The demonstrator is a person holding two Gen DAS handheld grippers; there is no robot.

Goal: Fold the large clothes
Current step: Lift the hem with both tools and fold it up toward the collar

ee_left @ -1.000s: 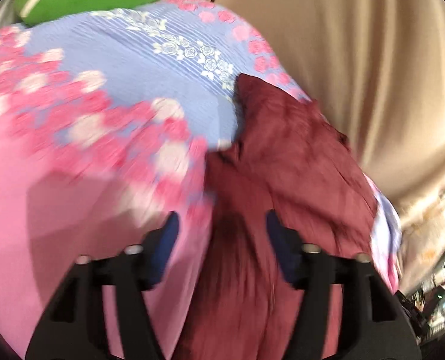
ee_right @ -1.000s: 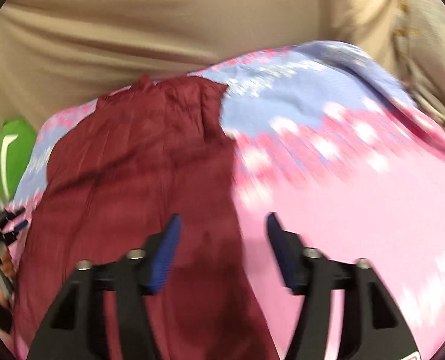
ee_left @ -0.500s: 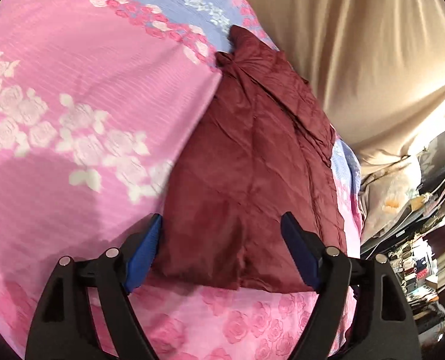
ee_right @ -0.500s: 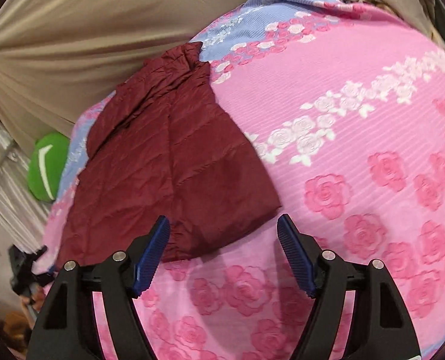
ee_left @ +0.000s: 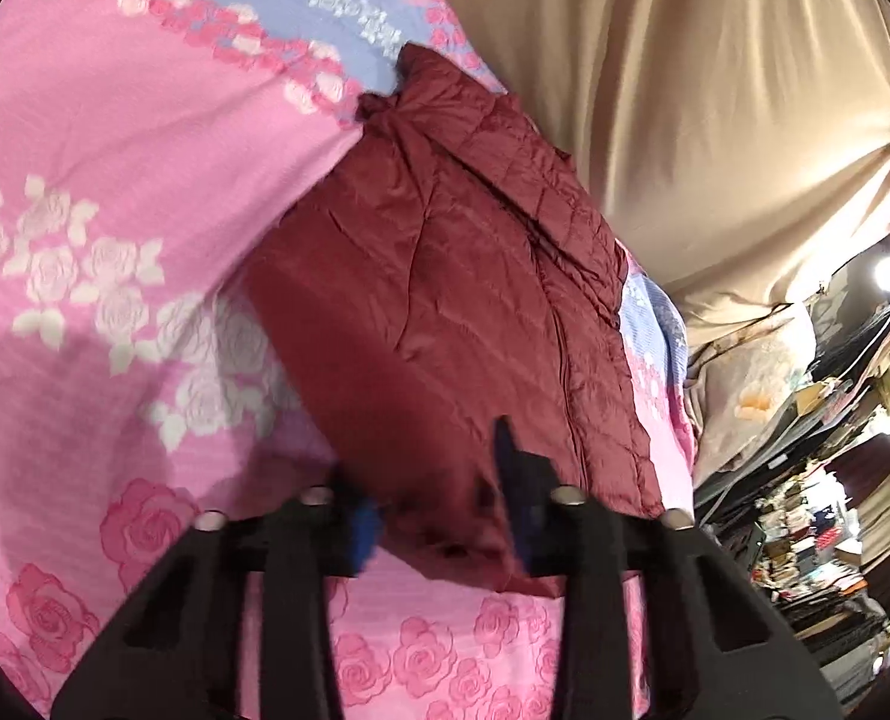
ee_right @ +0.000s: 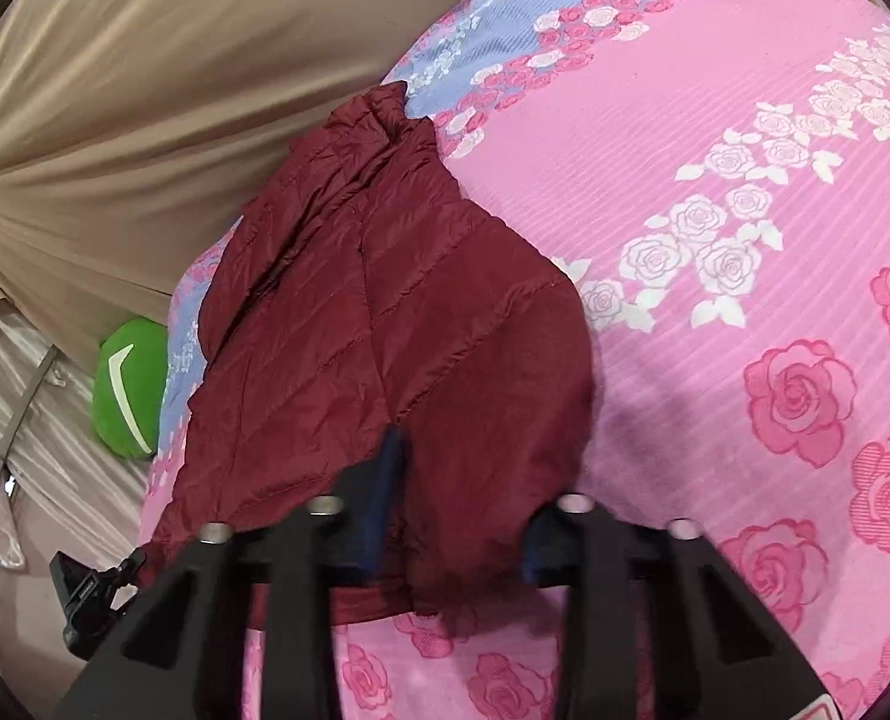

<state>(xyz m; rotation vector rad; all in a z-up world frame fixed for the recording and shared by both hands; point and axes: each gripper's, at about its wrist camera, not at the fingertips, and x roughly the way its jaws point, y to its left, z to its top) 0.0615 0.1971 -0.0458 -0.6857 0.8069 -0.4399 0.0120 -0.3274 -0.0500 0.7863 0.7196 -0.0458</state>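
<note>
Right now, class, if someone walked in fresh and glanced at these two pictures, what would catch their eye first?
First the dark red quilted jacket, lying on a pink bedspread printed with roses. Next, both grippers at its near hem: the left gripper and the right gripper have just been closing, each with a bunch of jacket cloth between its fingers. A bright green cushion peeks out beyond the bed's far edge.

Both wrist views look down and forward from close above the near hem of the dark red quilted jacket [ee_left: 445, 312] [ee_right: 396, 348], the left from its left corner, the right from its right. Both share the jacket, the pink rose-print bedsheet [ee_left: 114, 192] [ee_right: 745, 240] under it and the beige draped curtain [ee_left: 685, 90] [ee_right: 144, 90] beyond it.
</note>
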